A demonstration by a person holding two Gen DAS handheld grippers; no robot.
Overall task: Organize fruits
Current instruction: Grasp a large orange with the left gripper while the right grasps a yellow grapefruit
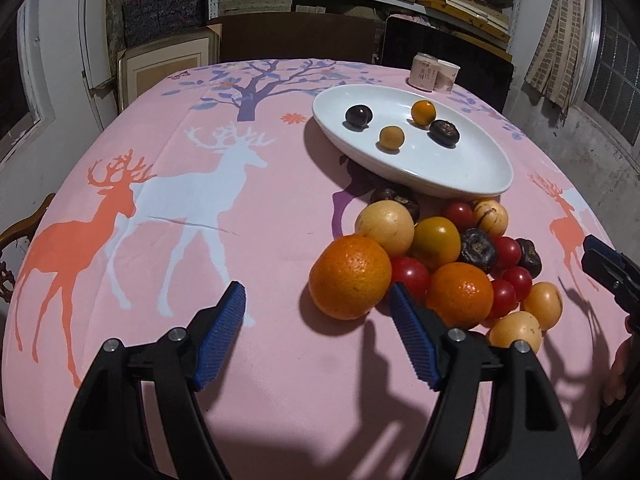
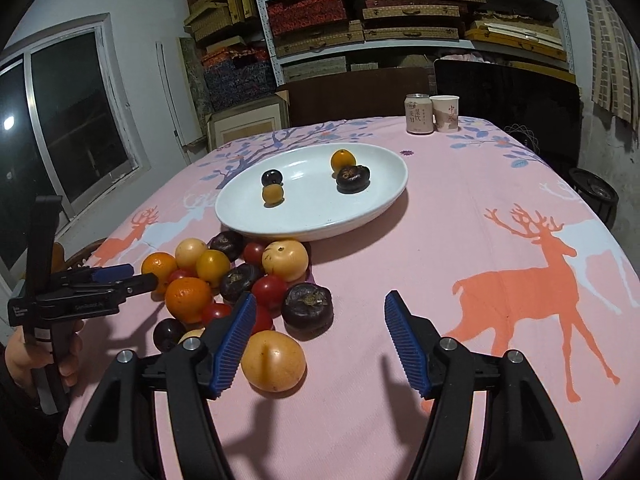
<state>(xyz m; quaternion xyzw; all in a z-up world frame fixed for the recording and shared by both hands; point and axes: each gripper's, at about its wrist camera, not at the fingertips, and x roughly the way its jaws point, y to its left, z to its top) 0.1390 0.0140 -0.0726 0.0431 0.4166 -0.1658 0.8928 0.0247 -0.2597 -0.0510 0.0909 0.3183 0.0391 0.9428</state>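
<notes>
A white oval plate (image 1: 460, 160) (image 2: 312, 216) holds two dark fruits and two small orange ones. In front of it lies a pile of fruit (image 1: 440, 248) (image 2: 240, 272): oranges, cherry tomatoes, yellow fruits and dark ones. My left gripper (image 1: 316, 292) is open, its tips at the near side of a big orange (image 1: 350, 276), not pressing it. My right gripper (image 2: 320, 298) is open; a yellow-orange fruit (image 2: 274, 360) lies just inside its left pad, ungripped. In each view the other gripper shows from the side: the left gripper (image 2: 140, 275), the right gripper (image 1: 588, 252).
A drink can (image 1: 423, 72) (image 2: 419, 114) and a paper cup (image 1: 447, 76) (image 2: 446, 114) stand at the far edge of the pink deer tablecloth (image 1: 240, 220). A hand (image 2: 40, 356) holds the left gripper. A black screen (image 2: 504, 100) and stacked shelves stand behind.
</notes>
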